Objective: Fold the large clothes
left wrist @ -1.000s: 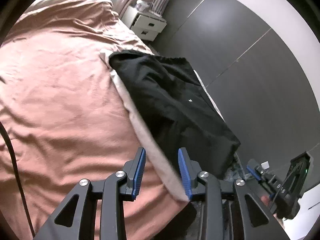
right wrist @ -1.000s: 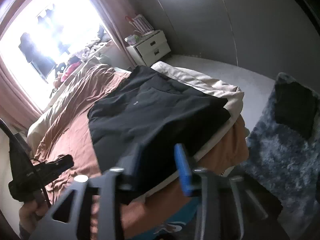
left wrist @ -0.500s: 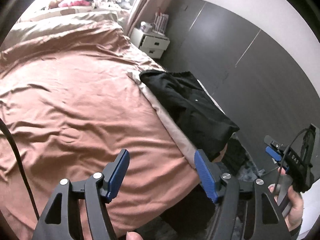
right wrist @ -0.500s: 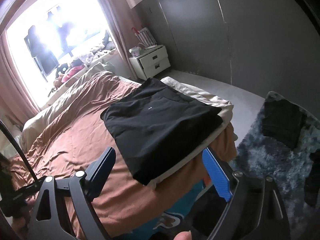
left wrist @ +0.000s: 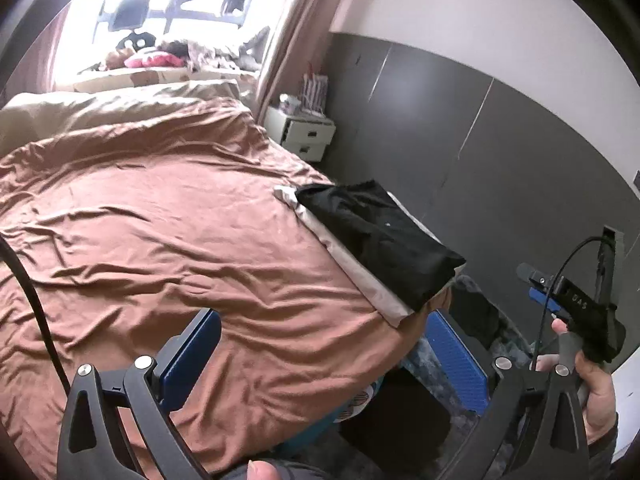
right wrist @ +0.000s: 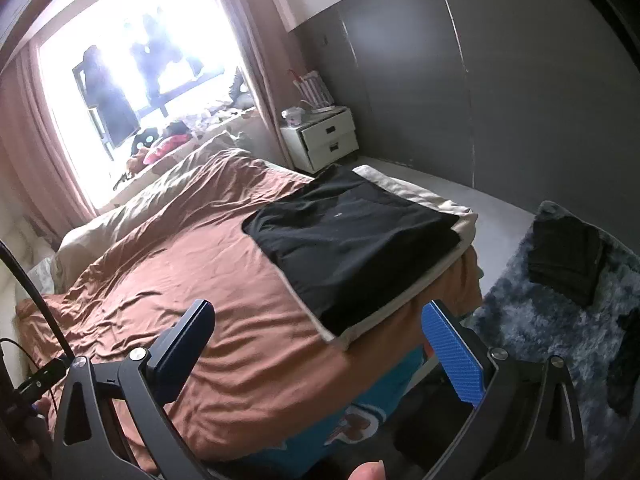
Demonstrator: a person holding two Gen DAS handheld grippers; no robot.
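Observation:
A folded black garment lies on a folded cream cloth at the bed's right corner; it also shows in the right wrist view, on the cream cloth. My left gripper is open and empty, held back from the bed's near edge, well short of the garment. My right gripper is open and empty, also back from the bed edge. The right gripper's body shows in the left wrist view, held in a hand.
The bed has a wrinkled brown cover. A white nightstand stands by the grey wall panels. A blue shaggy rug on the floor at right carries another dark folded garment. A bright window is behind the bed.
Both grippers have opened wide and pulled back and up from the bed. The black garment stays folded on the cream cloth and now looks farther away.

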